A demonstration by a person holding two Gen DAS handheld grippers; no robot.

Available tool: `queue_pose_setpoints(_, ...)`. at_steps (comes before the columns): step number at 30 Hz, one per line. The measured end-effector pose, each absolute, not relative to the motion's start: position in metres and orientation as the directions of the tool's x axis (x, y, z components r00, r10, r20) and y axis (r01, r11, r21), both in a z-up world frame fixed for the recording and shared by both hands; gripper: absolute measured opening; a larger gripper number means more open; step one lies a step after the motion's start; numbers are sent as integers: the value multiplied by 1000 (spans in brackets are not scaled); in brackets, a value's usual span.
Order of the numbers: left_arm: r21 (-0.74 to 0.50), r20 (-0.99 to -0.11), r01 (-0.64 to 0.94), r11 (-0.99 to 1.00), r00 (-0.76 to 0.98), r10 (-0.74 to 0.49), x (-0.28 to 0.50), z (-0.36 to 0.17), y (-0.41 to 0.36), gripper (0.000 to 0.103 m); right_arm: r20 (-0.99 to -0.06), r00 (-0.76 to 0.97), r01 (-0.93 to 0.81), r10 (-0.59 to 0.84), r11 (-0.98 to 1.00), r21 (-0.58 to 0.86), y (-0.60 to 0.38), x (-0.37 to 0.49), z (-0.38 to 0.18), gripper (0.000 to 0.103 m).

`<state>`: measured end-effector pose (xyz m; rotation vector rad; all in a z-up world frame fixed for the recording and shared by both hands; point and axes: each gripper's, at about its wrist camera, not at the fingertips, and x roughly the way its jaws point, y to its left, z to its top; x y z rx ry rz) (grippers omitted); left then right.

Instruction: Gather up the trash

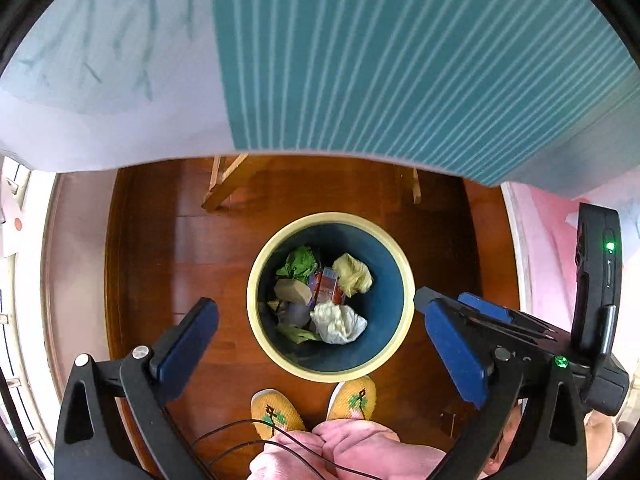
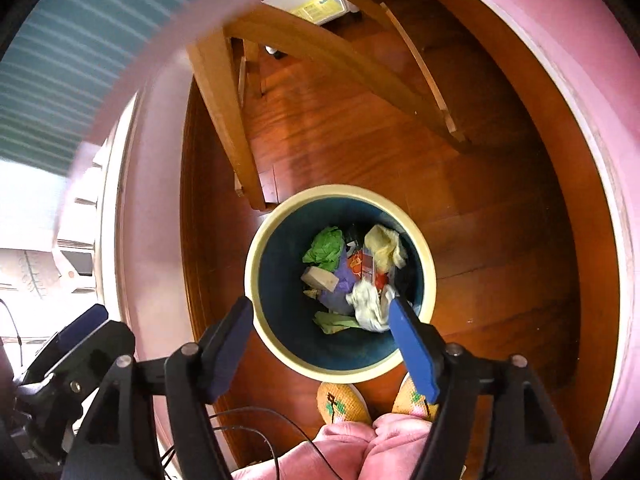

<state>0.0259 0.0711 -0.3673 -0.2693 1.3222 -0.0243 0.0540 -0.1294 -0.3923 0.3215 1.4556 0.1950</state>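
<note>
Both the left gripper [image 1: 320, 320] and right gripper [image 2: 324, 316] point steeply down over the bin [image 1: 256, 280], jaws apart and empty.

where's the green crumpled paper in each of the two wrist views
Left wrist: green crumpled paper lies at picture centre, in the upper left of the bin's contents.
Right wrist: green crumpled paper lies just right of centre, again upper left inside the bin.
Shared landmark: the bin's cream rim.

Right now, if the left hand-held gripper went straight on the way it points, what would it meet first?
Probably the trash in the bin: the open left hand-held gripper aims into its mouth, roughly at the white crumpled wad. Depth is unclear.
</note>
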Motion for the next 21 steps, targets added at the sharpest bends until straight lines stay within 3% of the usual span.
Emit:
queue_pose_setpoints(10, -222, -944, -152, 963, 279, -174, 17, -304, 84, 102, -937, 143, 58, 319, 942, 329, -130, 49, -335, 72)
queue_pose_setpoints(21, -185, -939, -150, 971, 319, -129, 9, -201, 94, 102, -930, 194, 21, 313, 946, 323, -123, 43, -235, 72)
